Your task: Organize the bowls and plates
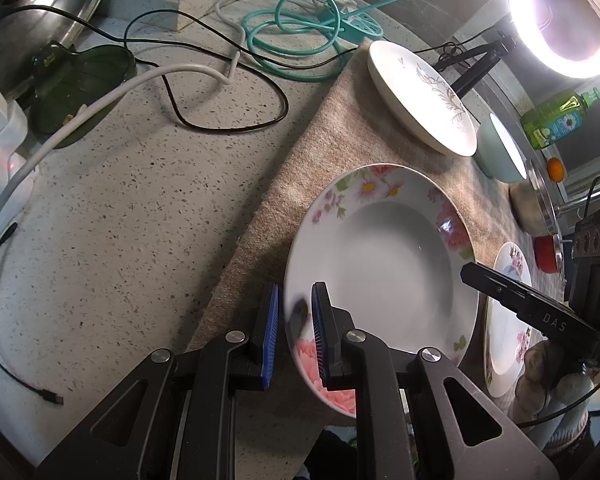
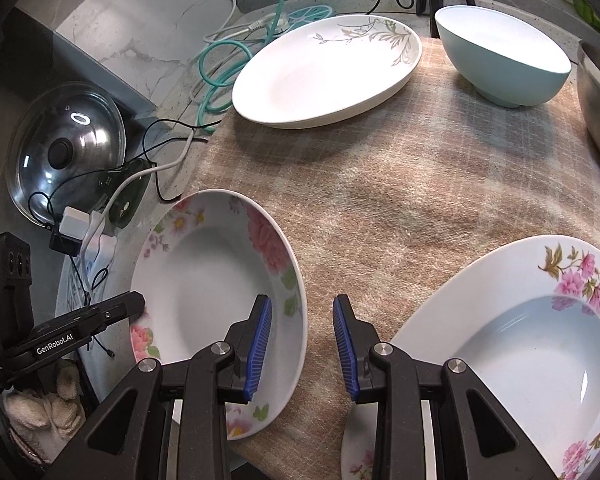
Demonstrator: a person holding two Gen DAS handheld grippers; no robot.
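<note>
1. Worktop (image 1: 120, 220), cloth (image 2: 400, 184) over it: cables at 11 o'clock, clear of the work.
2. White plate (image 2: 324, 72) at 12, teal bowl (image 2: 504, 60) at 1; neither blocks.
3. Rose plate (image 1: 380, 264), tilted off the cloth: stiff, glazed, slippery, breakable; hold it by the rim.
4. Second flowered plate (image 2: 520, 352) at 4.
5. Left tool (image 1: 294, 332) pinches the rose plate's near rim.
6. Right tool (image 2: 302, 350) is spread, empty, between both plates.
</note>
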